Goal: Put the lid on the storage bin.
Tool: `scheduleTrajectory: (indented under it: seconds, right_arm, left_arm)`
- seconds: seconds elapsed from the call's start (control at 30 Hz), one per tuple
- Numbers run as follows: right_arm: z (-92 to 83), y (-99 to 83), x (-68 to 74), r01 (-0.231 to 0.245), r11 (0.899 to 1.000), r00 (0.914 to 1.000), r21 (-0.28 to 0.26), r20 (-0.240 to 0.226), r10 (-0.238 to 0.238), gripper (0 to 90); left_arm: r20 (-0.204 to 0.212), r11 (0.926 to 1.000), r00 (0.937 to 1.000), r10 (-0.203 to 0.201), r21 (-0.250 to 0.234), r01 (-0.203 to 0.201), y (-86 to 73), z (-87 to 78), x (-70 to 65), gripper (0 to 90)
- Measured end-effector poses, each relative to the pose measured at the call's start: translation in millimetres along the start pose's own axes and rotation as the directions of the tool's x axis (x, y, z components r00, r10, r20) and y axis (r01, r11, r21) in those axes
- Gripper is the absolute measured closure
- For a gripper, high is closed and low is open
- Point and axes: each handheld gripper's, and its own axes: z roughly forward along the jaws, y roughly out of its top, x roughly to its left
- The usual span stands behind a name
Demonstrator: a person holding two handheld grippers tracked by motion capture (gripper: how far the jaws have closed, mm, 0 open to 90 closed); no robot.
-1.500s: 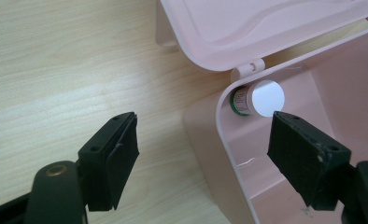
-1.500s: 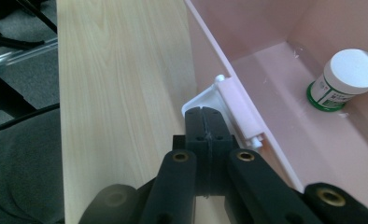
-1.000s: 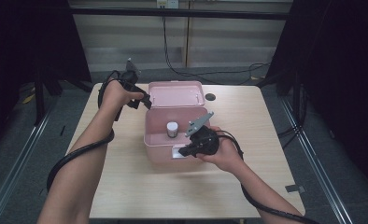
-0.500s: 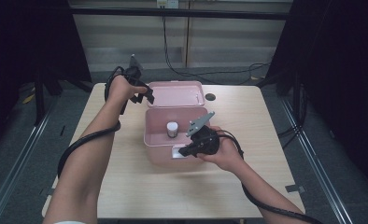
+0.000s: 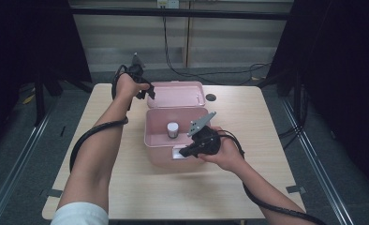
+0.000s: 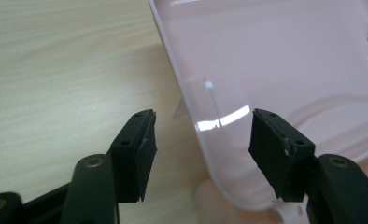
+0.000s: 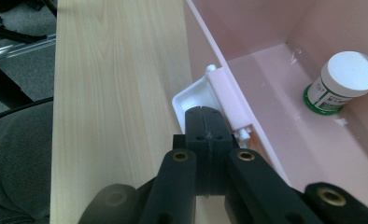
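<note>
I can read nothing here: the label on the small jar (image 7: pixel 337 91) inside the pink box (image 7: pixel 266 70) is too blurred.

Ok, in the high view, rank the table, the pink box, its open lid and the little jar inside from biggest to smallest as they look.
1. table, by far the largest.
2. pink box.
3. lid; it looks close to the box in size and lies tilted farther back, so this order is unsure.
4. jar, clearly the smallest.

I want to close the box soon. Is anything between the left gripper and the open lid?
Nothing visible. In the left gripper view the lid's corner edge already sits between the left gripper's jaws, which have just been closing but are not yet touching it.
</note>
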Motion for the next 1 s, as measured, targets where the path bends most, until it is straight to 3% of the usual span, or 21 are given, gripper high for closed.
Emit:
scheduleTrajectory:
  seconds: [0.23,0.47,0.6,0.77,1.0]
  right_arm:
    - [0.3,0.1,-1.5,0.000,1.000,1.0000,-0.007,-0.010,0.000,90.0]
    - [0.3,-0.1,-2.7,0.000,1.000,0.9998,-0.008,-0.020,0.000,90.0]
    - [0.2,-0.7,-2.9,-0.005,1.000,0.9997,-0.010,-0.022,0.004,90.0]
    - [0.5,-0.9,-4.7,-0.002,1.000,0.9995,-0.015,-0.030,0.001,90.0]
    - [0.8,-0.9,-4.8,-0.010,1.000,0.9993,-0.017,-0.035,0.009,90.0]
  left_arm:
    - [-0.036,0.9996,0.9993,-0.004,-0.028,0.003,8.8,15.6,6.1,46.6]
    - [-0.042,0.9980,0.9982,-0.043,-0.049,0.040,16.3,30.0,9.5,50.2]
    - [-0.033,0.9973,0.9980,-0.055,-0.051,0.053,20.1,35.9,8.9,51.7]
    - [-0.033,0.9969,0.9970,-0.070,-0.038,0.069,22.1,42.2,4.9,60.9]
    - [-0.020,0.9914,0.9918,-0.126,-0.038,0.126,23.2,43.1,4.9,66.4]
